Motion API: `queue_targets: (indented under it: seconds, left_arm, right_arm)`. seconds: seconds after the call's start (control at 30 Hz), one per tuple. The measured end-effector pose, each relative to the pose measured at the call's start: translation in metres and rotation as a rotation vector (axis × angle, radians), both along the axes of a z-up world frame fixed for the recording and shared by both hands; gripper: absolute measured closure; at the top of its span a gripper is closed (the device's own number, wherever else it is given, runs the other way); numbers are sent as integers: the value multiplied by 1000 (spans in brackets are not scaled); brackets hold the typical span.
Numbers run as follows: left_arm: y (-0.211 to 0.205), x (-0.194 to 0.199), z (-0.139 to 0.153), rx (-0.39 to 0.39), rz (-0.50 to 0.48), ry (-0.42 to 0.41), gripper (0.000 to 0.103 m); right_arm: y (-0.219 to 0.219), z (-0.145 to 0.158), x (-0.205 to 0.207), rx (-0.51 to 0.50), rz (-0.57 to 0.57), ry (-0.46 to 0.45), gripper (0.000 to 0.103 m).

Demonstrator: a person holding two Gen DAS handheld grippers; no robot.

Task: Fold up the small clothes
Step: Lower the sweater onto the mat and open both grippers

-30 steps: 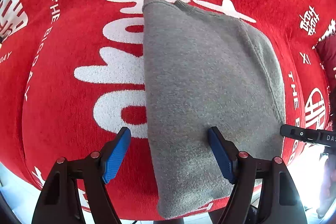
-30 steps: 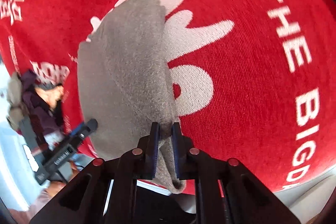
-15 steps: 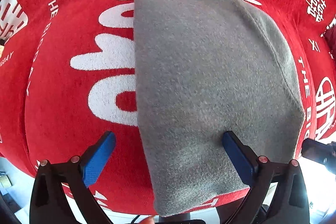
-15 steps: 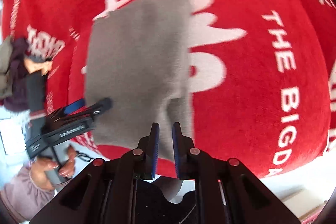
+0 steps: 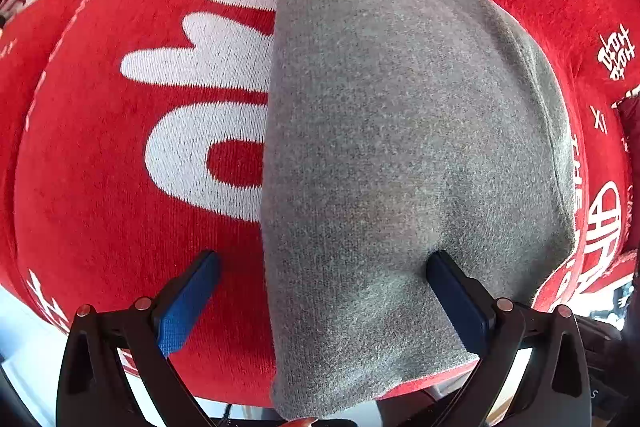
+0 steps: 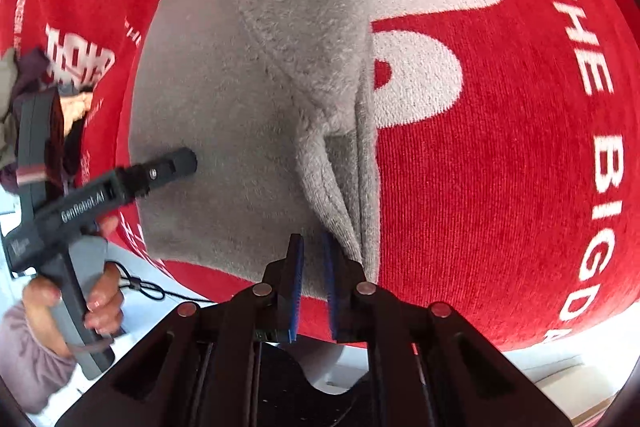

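Currently | left gripper (image 5: 322, 269): jaws spread wide, one finger pressing down on the grey garment (image 5: 400, 155), the other on the red blanket (image 5: 100, 187), nothing gripped | right gripper (image 6: 312, 259): jaws closed, pinching a lifted edge of the garment | garment: lying folded on the white-lettered blanket.

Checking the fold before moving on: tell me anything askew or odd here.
The grey garment bunches near the right tool, with its corner lifted off the red cloth. Nothing looks spilled or damaged.
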State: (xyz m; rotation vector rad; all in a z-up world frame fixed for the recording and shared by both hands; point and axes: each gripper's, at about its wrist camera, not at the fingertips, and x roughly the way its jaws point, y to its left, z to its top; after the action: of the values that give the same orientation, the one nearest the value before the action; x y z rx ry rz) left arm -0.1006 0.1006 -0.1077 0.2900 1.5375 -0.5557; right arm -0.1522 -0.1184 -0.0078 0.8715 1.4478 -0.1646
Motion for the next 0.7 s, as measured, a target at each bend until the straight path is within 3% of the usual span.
queue_targets:
  seconds: [0.23, 0.7]
  left_arm:
    - [1, 1, -1, 16, 19, 14, 0]
    - [-3, -6, 9, 104, -48, -35, 0]
  right_arm:
    - [-2, 2, -9, 7, 1, -3, 94]
    - [-10, 15, -9, -4, -11, 56, 90]
